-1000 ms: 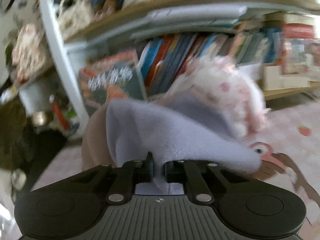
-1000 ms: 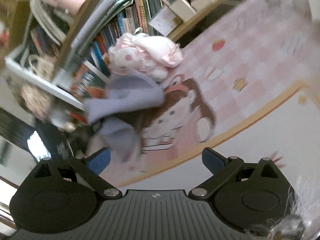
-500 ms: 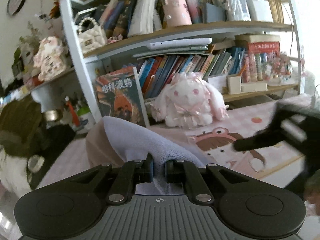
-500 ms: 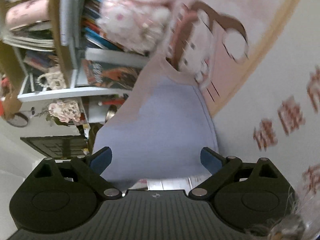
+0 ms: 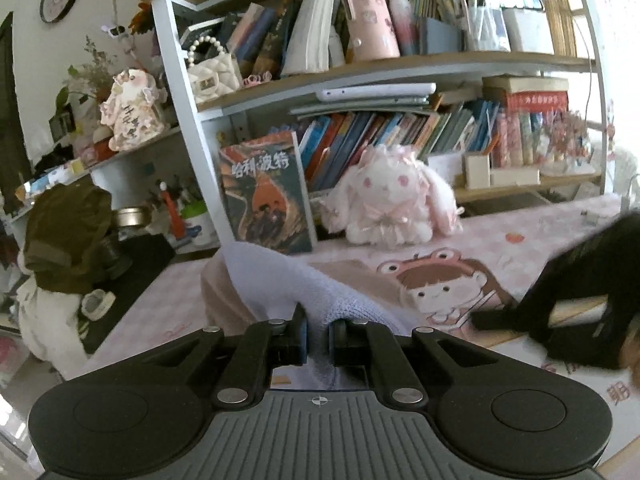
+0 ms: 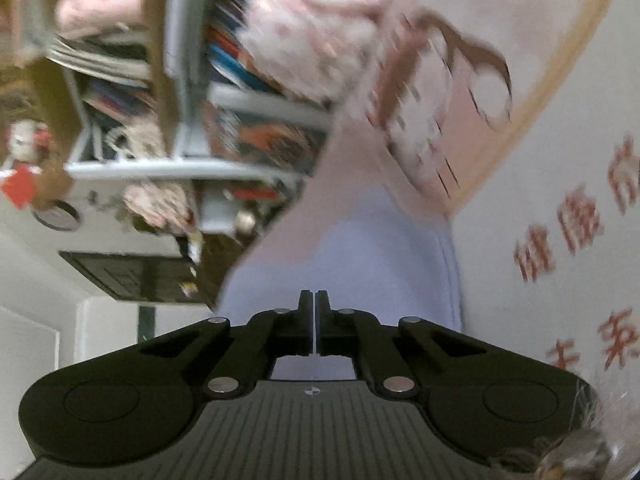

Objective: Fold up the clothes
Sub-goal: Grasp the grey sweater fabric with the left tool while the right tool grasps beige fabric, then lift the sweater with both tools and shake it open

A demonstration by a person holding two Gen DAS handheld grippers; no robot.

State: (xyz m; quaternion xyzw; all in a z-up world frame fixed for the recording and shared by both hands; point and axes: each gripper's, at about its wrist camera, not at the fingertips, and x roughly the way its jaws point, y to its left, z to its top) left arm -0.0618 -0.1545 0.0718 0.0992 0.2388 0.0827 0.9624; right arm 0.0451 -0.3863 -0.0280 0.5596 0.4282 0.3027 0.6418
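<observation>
Mat: pink cartoon mat (image 5: 500,248) lay below bookshelf (image 5: 360,68).
Left gripper (image 5: 318,330): clamped on lavender garment (image 5: 280,280), lifting its edge.
Right gripper (image 6: 315,320): fingers together, seemingly pinching the garment's thin edge for folding.

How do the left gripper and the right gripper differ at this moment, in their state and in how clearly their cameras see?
The left gripper pinches a thick bunch of the lavender garment, so a gap stays between its fingers; the right gripper is shut almost completely, and whether cloth sits between its fingers is hard to tell. The left view is sharp and level; the right view is blurred and tilted. Both are black and point at the same garment.
</observation>
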